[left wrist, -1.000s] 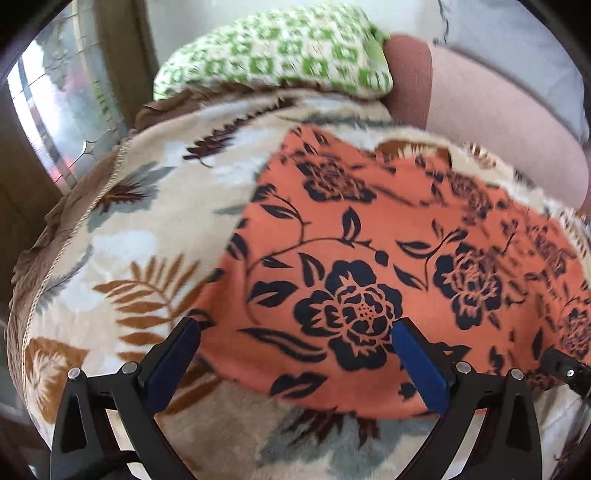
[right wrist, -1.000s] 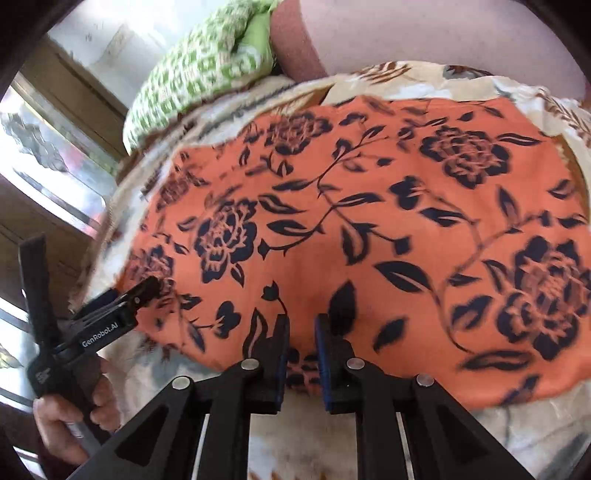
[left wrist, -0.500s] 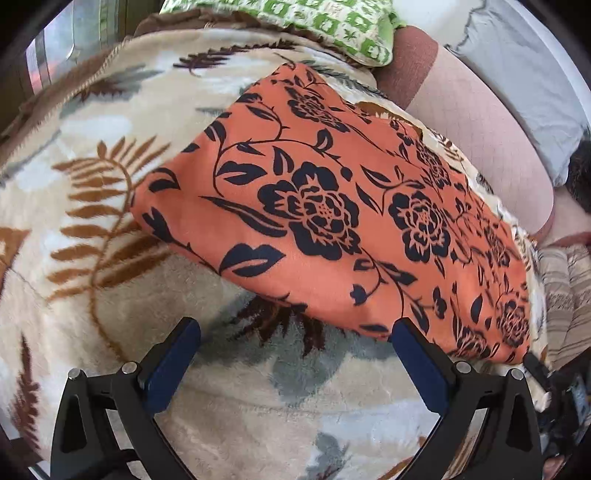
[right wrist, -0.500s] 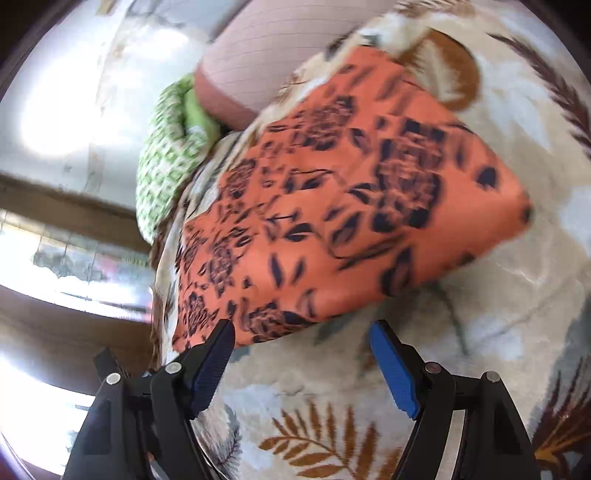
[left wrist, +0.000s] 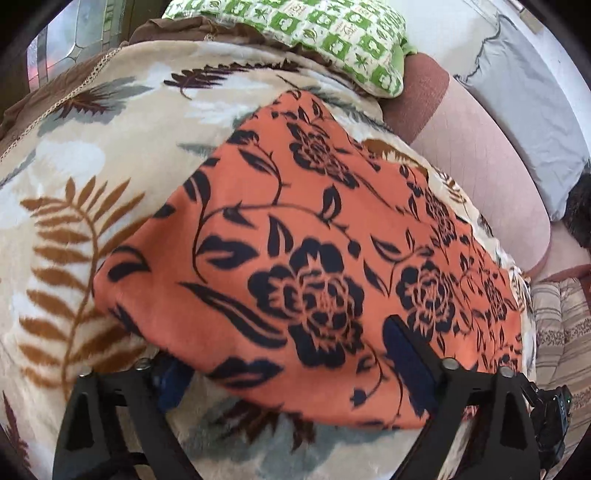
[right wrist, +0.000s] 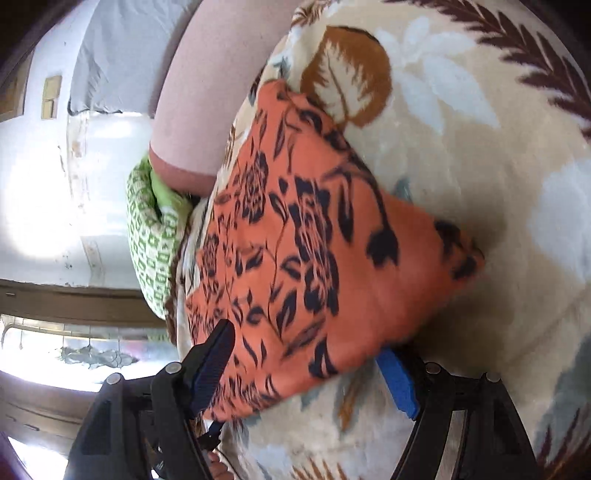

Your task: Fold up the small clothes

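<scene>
Item, left to right. Left gripper [left wrist: 291,365]: we find its jaws spread wide and closing, straddling the near left corner of the orange floral cloth [left wrist: 317,258]; one blue pad sits tucked under the hem, the other rests over the printed face, and we see no pinch on the fabric yet. Orange floral cloth, the task's piece: already doubled into a long flat band on the leaf-print blanket [left wrist: 92,192]; from this gripper its long axis runs ahead and off to the right, toward the pink bolster [left wrist: 491,184], with the green patterned pillow [left wrist: 314,33] beyond its far corner. Right gripper [right wrist: 306,369]: jaws apart, bracketing the opposite short end of the same cloth [right wrist: 314,258], one pad above the fabric, the other low beside the edge; nothing clamped. We judge each hand sits at its own end of the band, equally near, so the coming fold would turn on carrying one short end along that long axis onto the other.
</scene>
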